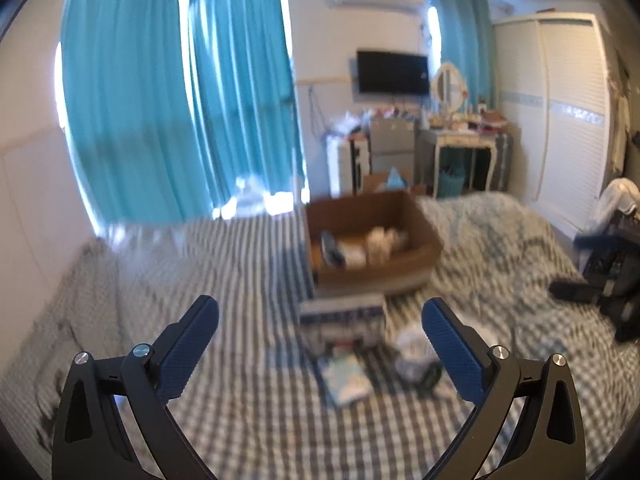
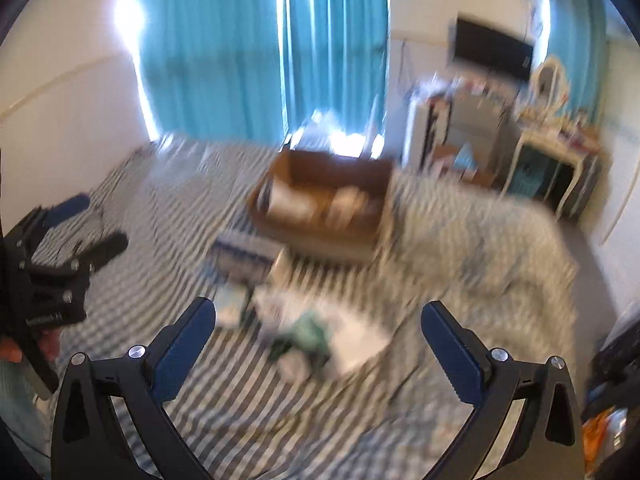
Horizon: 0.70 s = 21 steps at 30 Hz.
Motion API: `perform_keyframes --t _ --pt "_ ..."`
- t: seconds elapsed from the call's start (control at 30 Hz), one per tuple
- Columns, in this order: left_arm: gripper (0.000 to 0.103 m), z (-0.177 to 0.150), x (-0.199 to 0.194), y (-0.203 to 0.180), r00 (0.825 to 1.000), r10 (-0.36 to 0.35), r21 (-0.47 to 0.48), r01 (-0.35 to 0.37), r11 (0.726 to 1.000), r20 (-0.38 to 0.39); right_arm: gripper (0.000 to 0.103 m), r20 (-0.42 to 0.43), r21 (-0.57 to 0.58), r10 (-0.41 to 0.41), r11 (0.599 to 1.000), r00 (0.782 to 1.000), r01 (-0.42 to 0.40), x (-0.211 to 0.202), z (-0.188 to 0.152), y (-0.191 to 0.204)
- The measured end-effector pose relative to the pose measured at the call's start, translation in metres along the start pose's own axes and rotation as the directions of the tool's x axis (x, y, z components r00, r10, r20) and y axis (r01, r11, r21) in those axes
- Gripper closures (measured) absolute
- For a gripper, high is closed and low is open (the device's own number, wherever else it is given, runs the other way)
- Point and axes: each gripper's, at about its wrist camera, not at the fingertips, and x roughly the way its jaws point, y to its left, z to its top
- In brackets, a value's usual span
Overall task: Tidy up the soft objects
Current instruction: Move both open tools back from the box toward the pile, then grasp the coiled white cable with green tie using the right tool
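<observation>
A brown cardboard box (image 1: pixel 424 240) sits on the checked bed and holds several pale soft items (image 1: pixel 386 242). It also shows blurred in the right wrist view (image 2: pixel 320 172). In front of it lie a folded blue-and-white packet (image 1: pixel 342 322), a light blue flat item (image 1: pixel 346 376) and a white crumpled item (image 1: pixel 414 350). In the right wrist view a white and green soft pile (image 2: pixel 316 332) lies on the bed. My left gripper (image 1: pixel 320 314) is open and empty above the bed; it also shows in the right wrist view (image 2: pixel 100 220). My right gripper (image 2: pixel 318 316) is open and empty.
The checked bedsheet (image 1: pixel 240 420) fills the foreground, with a patterned quilt (image 1: pixel 500 248) to the right. Teal curtains (image 1: pixel 168 112) hang behind. A dresser with a mirror (image 1: pixel 460 136) and a white wardrobe (image 1: pixel 560 100) stand at the far wall. Dark gear (image 1: pixel 608 284) lies at the bed's right edge.
</observation>
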Motion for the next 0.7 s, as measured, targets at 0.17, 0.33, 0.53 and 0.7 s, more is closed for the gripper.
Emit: perform_keyframes --t 0.17,0.33,0.53,0.7 --pt "0.000 -0.058 0.036 -0.004 0.993 -0.017 -0.037 0.013 0.999 -0.116 0.000 -0.094 0.068 0.055 0.997 0.994 -0.048 0.068 -0.052 0.004" --pt "0.000 -0.096 0.061 -0.010 0.985 0.021 -0.002 -0.022 1.000 -0.169 0.004 -0.113 0.031 0.048 0.999 0.992 -0.044 0.109 -0.069 0.020" --pt "0.000 -0.128 0.082 0.002 0.974 0.023 -0.062 -0.038 0.997 -0.225 0.023 -0.176 0.002 0.064 0.998 0.982 -0.065 0.154 -0.073 0.031" --pt "0.000 -0.132 0.085 0.005 0.970 0.015 -0.085 -0.036 0.996 -0.243 0.039 -0.206 -0.012 0.033 0.999 0.978 -0.036 0.182 -0.069 0.035"
